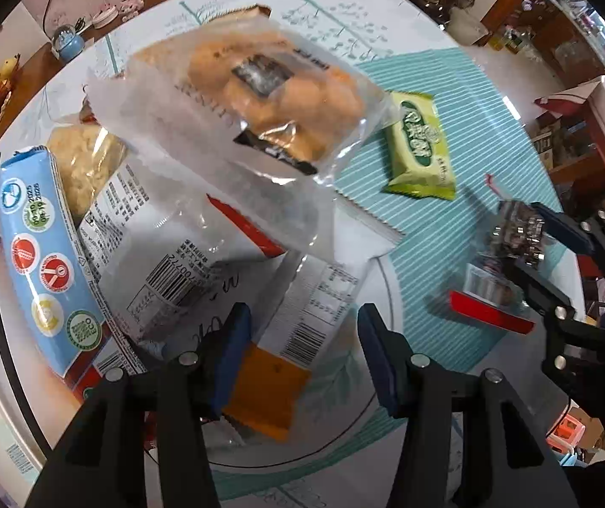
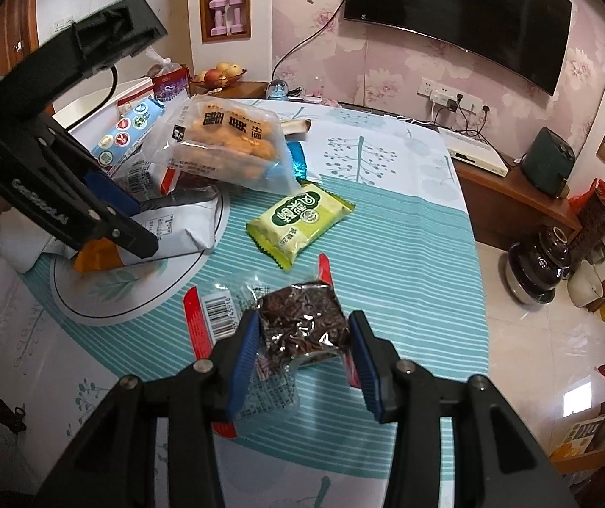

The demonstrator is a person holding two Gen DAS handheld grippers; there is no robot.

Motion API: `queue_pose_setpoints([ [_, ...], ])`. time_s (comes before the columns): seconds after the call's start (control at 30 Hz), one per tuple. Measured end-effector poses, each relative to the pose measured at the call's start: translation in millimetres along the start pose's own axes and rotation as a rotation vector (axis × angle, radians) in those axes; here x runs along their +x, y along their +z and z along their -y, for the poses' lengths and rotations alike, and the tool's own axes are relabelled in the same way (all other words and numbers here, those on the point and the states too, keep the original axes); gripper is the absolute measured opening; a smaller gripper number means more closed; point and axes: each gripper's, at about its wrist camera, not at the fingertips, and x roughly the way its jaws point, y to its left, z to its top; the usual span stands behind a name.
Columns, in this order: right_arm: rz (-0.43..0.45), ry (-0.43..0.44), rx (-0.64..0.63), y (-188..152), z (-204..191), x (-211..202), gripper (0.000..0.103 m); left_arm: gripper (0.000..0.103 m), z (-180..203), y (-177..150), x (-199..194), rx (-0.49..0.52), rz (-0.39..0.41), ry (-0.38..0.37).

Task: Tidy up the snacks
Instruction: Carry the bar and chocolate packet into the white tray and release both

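Clear dark-filled, red-edged snack packet [image 2: 302, 330] at lower centre, tilted off the cloth; green packet [image 2: 300, 223] flat mid-frame; bag of golden puffs [image 2: 226, 144] atop the upper-left pile.

The left tool [image 1: 302, 355] fills the bottom centre of the left wrist view, its two black arms ending in blue-padded fingers [image 1: 230, 360] that stand well apart, nothing between them. In the right wrist view it enters from the upper left, angled down toward frame centre [image 2: 133, 228]. The right tool [image 2: 302, 364] rises from the bottom centre of its own view, blue pads pressed against both sides of a dark, crinkled clear-wrapped snack packet [image 2: 302, 326]. From the left wrist view it sits at the right edge [image 1: 531, 254].
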Motion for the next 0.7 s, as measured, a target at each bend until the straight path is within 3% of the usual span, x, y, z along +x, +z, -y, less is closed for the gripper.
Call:
queue_pose_setpoints([
  [0.3, 0.002, -0.002, 0.017, 0, 0, -3, 0.043, 0.049, 5, 3, 11, 0.002, -0.001, 0.031],
  [0.5, 0.005, -0.011, 0.035, 2, -1, -6, 0.043, 0.036, 10, -5, 6, -0.019, 0.017, 0.027],
  [0.7, 0.035, -0.007, 0.041, 10, -7, -17, 0.043, 0.032, 17, -11, -12, -0.006, 0.048, -0.002],
])
